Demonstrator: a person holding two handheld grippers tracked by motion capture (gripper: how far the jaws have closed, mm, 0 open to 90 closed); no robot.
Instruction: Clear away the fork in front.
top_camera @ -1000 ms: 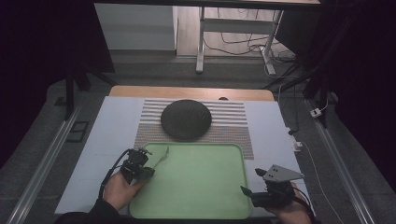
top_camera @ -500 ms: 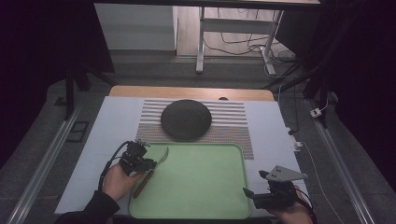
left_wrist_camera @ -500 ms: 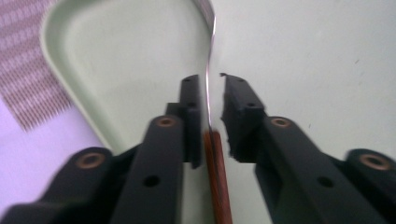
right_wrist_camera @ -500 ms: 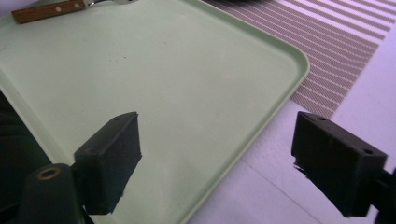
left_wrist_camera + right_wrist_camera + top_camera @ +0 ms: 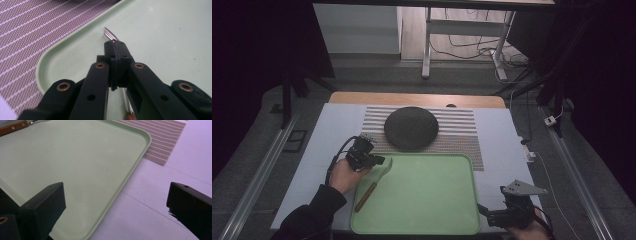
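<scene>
The green tray holds one wooden-handled fork at its left edge, pinched by the left hand-held gripper, while the right hand-held gripper gapes empty, its jaws just widened.

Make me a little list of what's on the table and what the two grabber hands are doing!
left gripper: jaws closed on the fork, near its metal end
fork: wooden handle, lying along the tray's left side, prongs toward the dark plate
tray: green, nothing else on it
right gripper: jaws wide apart, holding nothing, by the tray's near right corner
dark plate: round, on the striped mat, behind the tray
</scene>
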